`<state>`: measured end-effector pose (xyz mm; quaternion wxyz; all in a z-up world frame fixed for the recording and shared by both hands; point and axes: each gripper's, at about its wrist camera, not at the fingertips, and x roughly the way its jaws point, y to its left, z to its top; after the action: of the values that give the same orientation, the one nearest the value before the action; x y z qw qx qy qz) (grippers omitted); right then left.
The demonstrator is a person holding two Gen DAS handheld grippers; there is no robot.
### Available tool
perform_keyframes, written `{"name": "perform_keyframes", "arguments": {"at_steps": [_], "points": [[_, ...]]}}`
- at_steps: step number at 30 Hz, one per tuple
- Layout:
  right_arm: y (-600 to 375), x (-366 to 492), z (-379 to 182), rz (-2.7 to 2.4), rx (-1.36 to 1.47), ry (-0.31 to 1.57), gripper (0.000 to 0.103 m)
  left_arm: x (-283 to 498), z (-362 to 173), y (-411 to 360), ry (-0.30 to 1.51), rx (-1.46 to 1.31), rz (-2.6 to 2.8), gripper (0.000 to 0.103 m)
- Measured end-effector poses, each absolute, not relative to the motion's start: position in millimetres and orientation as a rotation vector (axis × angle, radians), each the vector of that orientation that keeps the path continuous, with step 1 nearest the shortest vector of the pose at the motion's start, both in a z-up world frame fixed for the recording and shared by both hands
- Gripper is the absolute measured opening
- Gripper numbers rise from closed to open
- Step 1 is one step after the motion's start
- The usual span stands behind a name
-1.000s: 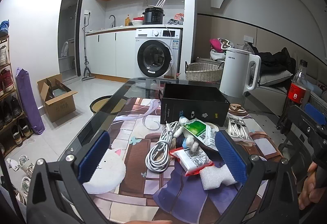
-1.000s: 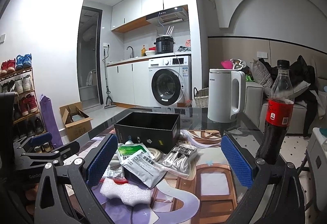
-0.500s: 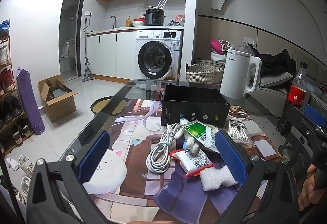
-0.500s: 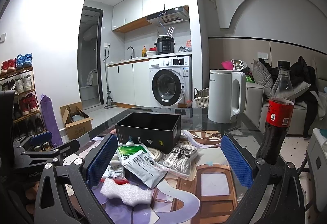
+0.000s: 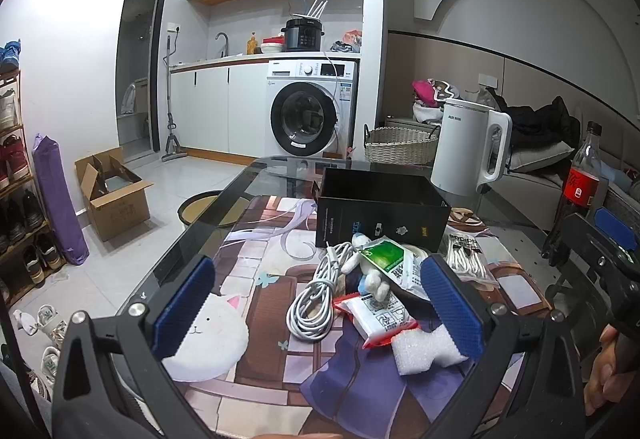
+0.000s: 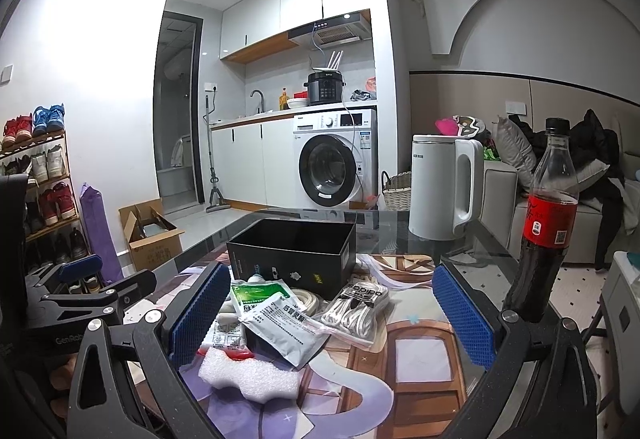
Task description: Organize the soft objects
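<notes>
Both my tongs gape empty, left gripper (image 5: 318, 303) and right gripper (image 6: 332, 313), short of the black box (image 6: 294, 259); foam (image 6: 250, 373), packets (image 6: 280, 331) and cable (image 5: 316, 303) lie before it.

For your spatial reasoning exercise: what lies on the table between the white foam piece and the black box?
In the right wrist view, sachets lie between the foam piece and the black box: a grey one overlapping a green-and-white one.

Black box (image 5: 382, 217) interior unseen, hand (image 5: 604, 371) cut by frame edge (partly), sachet (image 6: 280, 331) print unreadable
</notes>
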<state>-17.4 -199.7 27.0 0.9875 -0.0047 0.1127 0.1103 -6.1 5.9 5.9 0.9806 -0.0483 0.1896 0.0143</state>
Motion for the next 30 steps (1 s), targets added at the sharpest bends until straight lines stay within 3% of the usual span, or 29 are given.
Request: {"name": "perform_keyframes", "arguments": {"at_steps": [16, 22, 30], "points": [[-199, -14, 27, 0.225, -0.002, 0.229, 0.103, 2, 7, 6, 0.404, -0.091, 0.031, 0.103], [-191, 13, 33, 0.223, -0.025, 0.317, 0.103, 53, 5, 5, 0.602, -0.006, 0.048, 0.103], [-199, 87, 47, 0.2, -0.005, 0.52, 0.103, 108, 12, 13, 0.74, 0.074, 0.034, 0.103]]}}
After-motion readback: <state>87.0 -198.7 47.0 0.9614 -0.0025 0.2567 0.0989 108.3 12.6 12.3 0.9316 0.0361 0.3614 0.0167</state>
